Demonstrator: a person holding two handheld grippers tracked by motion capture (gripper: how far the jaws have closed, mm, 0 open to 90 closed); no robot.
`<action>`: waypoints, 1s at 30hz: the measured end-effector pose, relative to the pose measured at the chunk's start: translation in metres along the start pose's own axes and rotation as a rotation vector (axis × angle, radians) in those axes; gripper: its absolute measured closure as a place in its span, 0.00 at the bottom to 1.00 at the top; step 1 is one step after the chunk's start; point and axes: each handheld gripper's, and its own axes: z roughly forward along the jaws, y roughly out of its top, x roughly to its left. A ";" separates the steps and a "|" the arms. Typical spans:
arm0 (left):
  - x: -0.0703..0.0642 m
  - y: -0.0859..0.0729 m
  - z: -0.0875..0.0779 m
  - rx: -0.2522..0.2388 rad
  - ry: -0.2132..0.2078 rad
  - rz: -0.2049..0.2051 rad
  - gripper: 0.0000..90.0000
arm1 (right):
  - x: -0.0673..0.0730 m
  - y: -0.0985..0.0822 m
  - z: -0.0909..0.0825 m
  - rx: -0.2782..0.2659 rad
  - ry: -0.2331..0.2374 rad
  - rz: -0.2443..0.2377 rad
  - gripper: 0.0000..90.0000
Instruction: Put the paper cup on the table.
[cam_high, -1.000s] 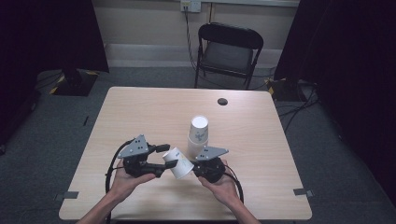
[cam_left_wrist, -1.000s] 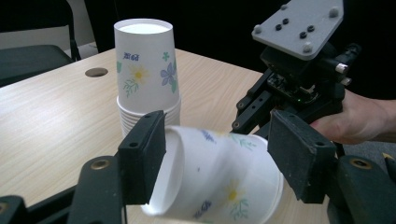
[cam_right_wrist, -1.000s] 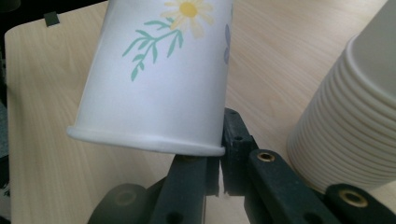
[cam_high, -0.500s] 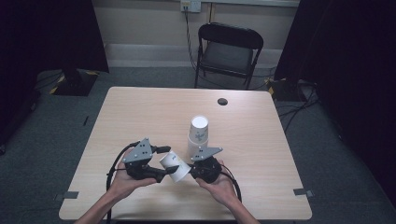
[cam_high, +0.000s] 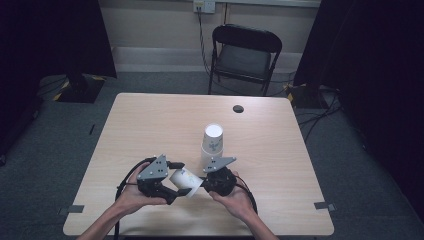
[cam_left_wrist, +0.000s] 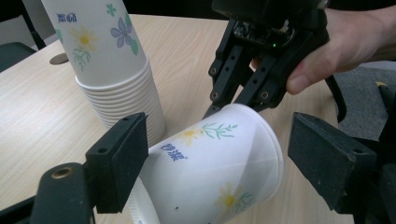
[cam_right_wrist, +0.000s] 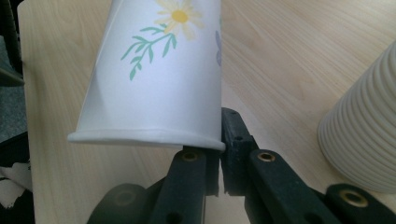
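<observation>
A white paper cup (cam_high: 190, 179) with flower prints lies on its side in the air between my two grippers. My right gripper (cam_high: 203, 184) is shut on the cup's rim (cam_right_wrist: 205, 145), which is pinched between its jaws. My left gripper (cam_left_wrist: 219, 154) stands around the cup's body (cam_left_wrist: 210, 177). Its jaws have just been opening, and the pads (cam_left_wrist: 120, 161) stand off the cup's sides, so it is open. An upside-down stack of matching cups (cam_high: 212, 142) rests on the wooden table (cam_high: 150, 125) just beyond my hands.
The cup stack (cam_right_wrist: 369, 135) stands close to my right gripper's side. A small dark round object (cam_high: 238, 108) lies near the table's far edge. A black folding chair (cam_high: 245, 55) stands behind the table. The near edge runs just below the person's hands.
My left gripper's jaws have spread apart and let go of the cup. The right gripper keeps its pinch on the rim, and both hands have barely shifted.
</observation>
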 end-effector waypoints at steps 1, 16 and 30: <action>0.000 0.000 0.000 0.007 -0.002 0.009 0.22 | 0.000 0.000 -0.001 -0.002 0.000 0.003 0.97; -0.001 -0.013 0.007 0.079 0.013 0.056 0.19 | -0.008 0.003 -0.015 -0.081 0.028 0.033 0.99; -0.004 -0.017 0.015 0.115 0.074 0.122 0.17 | -0.014 0.012 -0.023 -0.126 0.041 0.092 0.99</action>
